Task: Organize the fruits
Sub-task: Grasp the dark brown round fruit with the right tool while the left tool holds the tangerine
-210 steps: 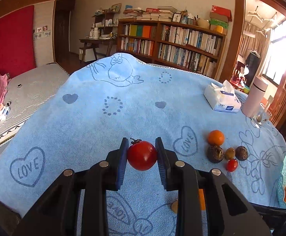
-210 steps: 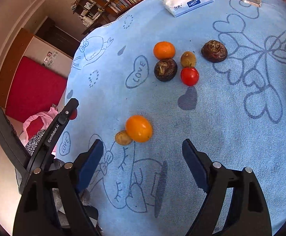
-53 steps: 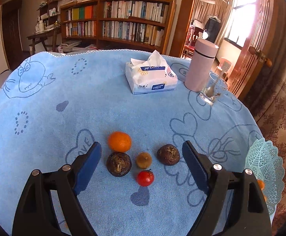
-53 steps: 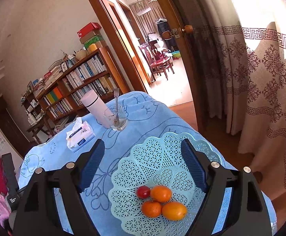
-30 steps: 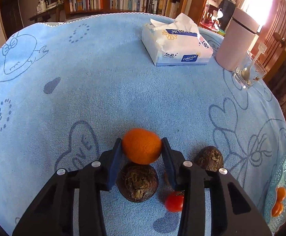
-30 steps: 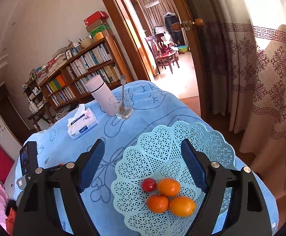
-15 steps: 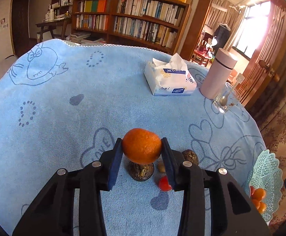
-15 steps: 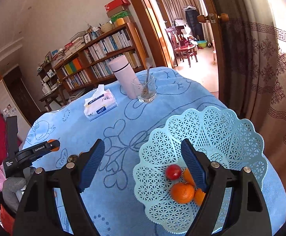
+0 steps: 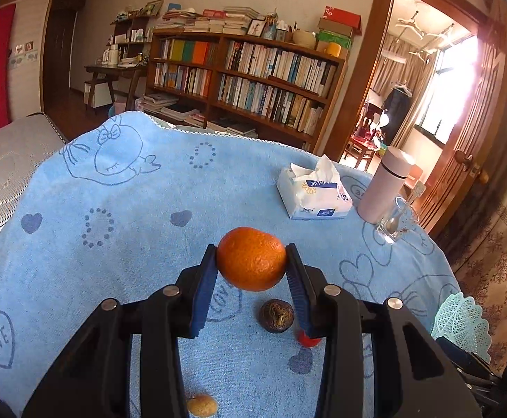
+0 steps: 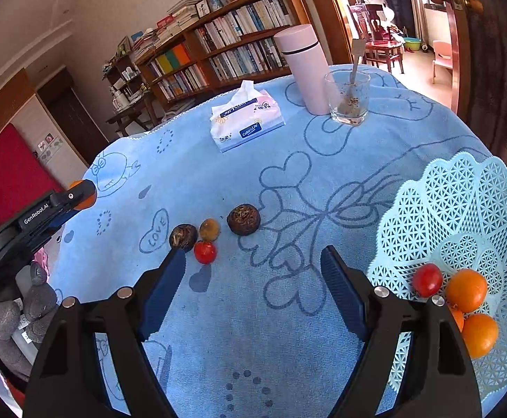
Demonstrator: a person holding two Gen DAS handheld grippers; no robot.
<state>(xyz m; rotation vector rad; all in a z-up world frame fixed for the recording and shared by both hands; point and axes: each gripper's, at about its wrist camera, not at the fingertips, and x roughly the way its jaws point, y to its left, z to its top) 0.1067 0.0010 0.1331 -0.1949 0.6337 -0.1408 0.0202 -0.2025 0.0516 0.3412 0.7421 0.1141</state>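
A round, dimpled orange mandarin [image 9: 251, 258] is pinched between the blue-padded jaws of the left gripper [image 9: 251, 268], held in the air above the light blue towelling tablecloth [image 9: 121, 244]. Its skin looks firm and unmarked, with a matte, pebbled surface.

The sorting appears roughly half done. A pale turquoise lattice plastic basket [image 10: 462, 209] at the table's right edge already holds a small red tomato [image 10: 427, 279] and about three orange fruits [image 10: 466, 290]. Still loose on the cloth, clustered together, are a second red tomato [image 10: 204, 252], two dark brown wrinkled round fruits [image 10: 243, 219], and a small tan-brown fruit [image 10: 209, 229]. Another small tan fruit [image 9: 202, 405] lies apart, close under the left gripper.

The right gripper [image 10: 253, 275] hovers over the cloth between the cluster and the basket, its jaws spread wide and holding nothing.

Beyond the fruit stand a white tissue pack [image 10: 246, 122], a pale pink cylindrical flask [image 10: 304, 73] and a clear drinking glass with a spoon [image 10: 347, 99].
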